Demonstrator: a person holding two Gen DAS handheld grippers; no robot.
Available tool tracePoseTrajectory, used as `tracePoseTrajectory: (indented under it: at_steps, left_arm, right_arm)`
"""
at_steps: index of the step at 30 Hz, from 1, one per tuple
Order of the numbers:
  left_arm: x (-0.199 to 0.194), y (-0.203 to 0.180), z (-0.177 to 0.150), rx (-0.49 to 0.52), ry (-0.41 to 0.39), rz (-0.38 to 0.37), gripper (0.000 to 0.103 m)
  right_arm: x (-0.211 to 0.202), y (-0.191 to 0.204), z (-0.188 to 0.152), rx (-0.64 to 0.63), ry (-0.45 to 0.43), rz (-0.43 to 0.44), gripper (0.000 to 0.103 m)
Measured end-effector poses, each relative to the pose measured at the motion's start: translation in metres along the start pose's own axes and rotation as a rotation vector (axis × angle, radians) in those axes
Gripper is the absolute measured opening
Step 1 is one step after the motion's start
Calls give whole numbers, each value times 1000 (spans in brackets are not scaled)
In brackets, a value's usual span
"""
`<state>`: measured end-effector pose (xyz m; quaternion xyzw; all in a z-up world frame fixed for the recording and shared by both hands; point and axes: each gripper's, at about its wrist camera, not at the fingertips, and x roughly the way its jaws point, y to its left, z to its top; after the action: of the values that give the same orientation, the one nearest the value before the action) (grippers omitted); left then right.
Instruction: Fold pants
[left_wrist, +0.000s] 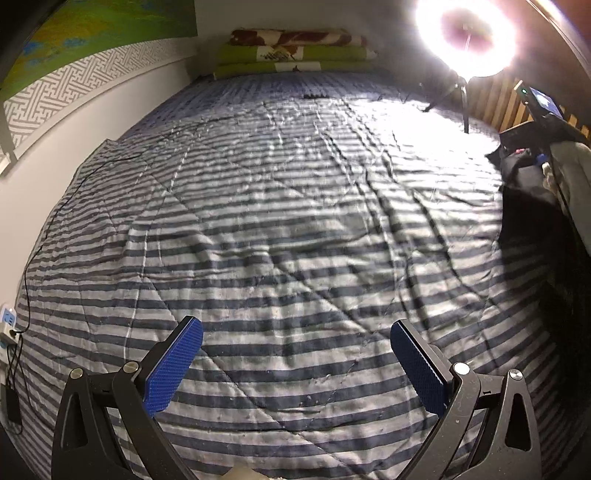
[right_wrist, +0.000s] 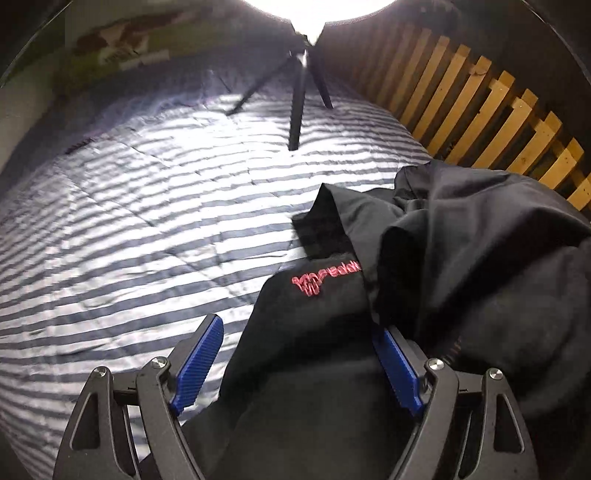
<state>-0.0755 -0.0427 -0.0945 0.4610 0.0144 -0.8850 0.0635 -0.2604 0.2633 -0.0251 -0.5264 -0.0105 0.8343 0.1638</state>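
Right wrist view: right gripper (right_wrist: 297, 363) tilts down, fingers spread astride black pants (right_wrist: 461, 258); left gripper (left_wrist: 295, 363) fingers spread

**A:** So how are the two cams set up here?

**B:** Both ride on a hand-held gripper and look forward along its fingers, tilted down at the bed (left_wrist: 295, 221). The left wrist fisheye sits fairly high over the near end, facing up the length of the striped quilt toward the folded blankets (left_wrist: 295, 51) by the far wall, ring light (left_wrist: 465, 33) top right.

**A:** And the right one?

**B:** Much closer in. It looks down onto the black pants (right_wrist: 424, 266) at the bed's right edge, wooden slats (right_wrist: 480, 110) behind, light tripod (right_wrist: 297, 107) straight ahead.

**A:** Overlap?

**B:** The quilt, the light, the blankets, and the dark pile at the left view's right edge.
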Motion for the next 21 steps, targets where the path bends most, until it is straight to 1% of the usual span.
tracePoseTrajectory:
  at_steps: [1,2,3,4,5,6,8,9,11,13,15,16,18,21]
  left_arm:
    - [2,0,-1,-2,2,2,103]
    - [4,0,-2,-2,5,0,103]
    - [5,0,-2,-4,10,-5,103]
    - [5,1,-4,-8,13,-13,103]
    - [6,2,-4,-11,17,-26,103]
    - [6,1,-5,-10,21,-34,103]
    - [5,2,-6,-7,22,-37,103]
    - [4,1,-7,-4,21,-35,103]
    - [2,2,-8,1,18,-32,103]
    - [1,2,-9,12,15,-19,103]
    - [-1,4,-11,13,15,-18,103]
    - [-2,4,-11,12,16,-23,103]
    - [-4,4,-13,18,13,-25,103]
    - [-12,4,-13,22,-7,-25,103]
  right_arm:
    - [6,5,0,-22,2,-24,79]
    - [11,10,-1,-47,-1,-47,71]
    - [16,16,-2,-79,-4,-73,41]
    - [21,22,-4,-108,3,-78,26]
    - [24,25,-6,-111,16,-56,13]
    - [24,25,-8,-104,9,-48,11]
    - [13,24,-10,-89,-35,-9,6]
    - [0,20,-12,-71,-64,34,5]
    - [-20,10,-12,-28,-86,123,4]
    - [-50,-5,-10,15,-121,224,4]
    - [-76,-16,-8,39,-152,273,3]
    - [-97,-25,-9,56,-180,313,3]
    - [-123,-35,-10,71,-217,358,3]
    - [-176,-35,-17,30,-290,383,3]
